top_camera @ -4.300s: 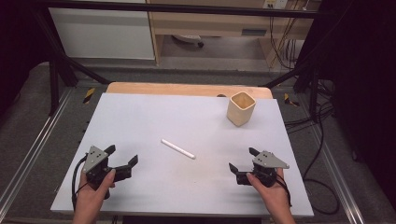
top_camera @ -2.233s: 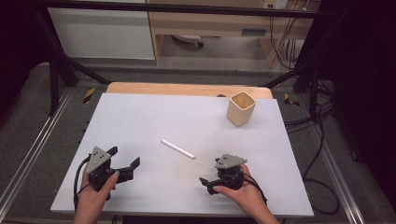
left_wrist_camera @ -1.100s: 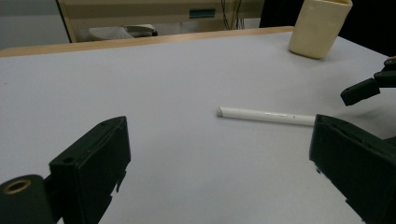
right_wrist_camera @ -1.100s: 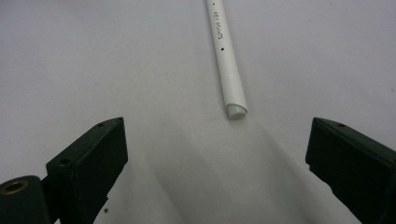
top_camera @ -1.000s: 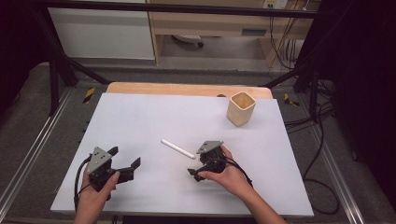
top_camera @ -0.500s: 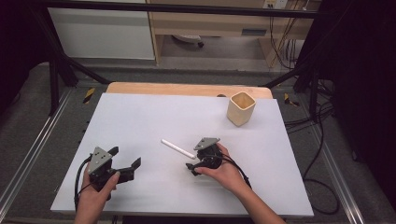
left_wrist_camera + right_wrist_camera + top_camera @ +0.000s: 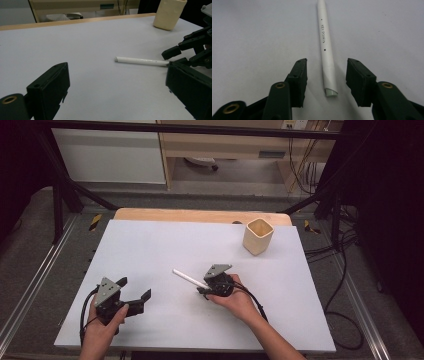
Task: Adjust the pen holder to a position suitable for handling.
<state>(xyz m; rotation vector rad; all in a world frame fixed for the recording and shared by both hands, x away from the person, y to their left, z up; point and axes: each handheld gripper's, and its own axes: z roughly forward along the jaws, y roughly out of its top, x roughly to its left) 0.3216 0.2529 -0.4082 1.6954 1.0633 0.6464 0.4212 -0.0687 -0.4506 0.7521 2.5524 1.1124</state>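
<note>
Right now my right gripper sits low over the white tube, which lies flat on the white table a little in front of the middle. In the high view the tube's long axis runs on a diagonal, from its far end up and to the left down to the near end on the right, under my right gripper. In the right gripper view it runs almost straight away from me, its cut near end lying between my two jaws and its length reaching on past them (small handwriting and a few dots run along it). My right jaws have just been closing, yet a clear gap shows on each side of the tube, so the pads are not pressing on it. My left gripper rests toward the near left of the table with its jaws spread wide and nothing between them; from its own view the tube lies crosswise, free end to the left. A tan cup stands upright toward the far right, well apart from the tube. Bare table lies all round the tube, and the near, left and right edges are well away from it.
</note>
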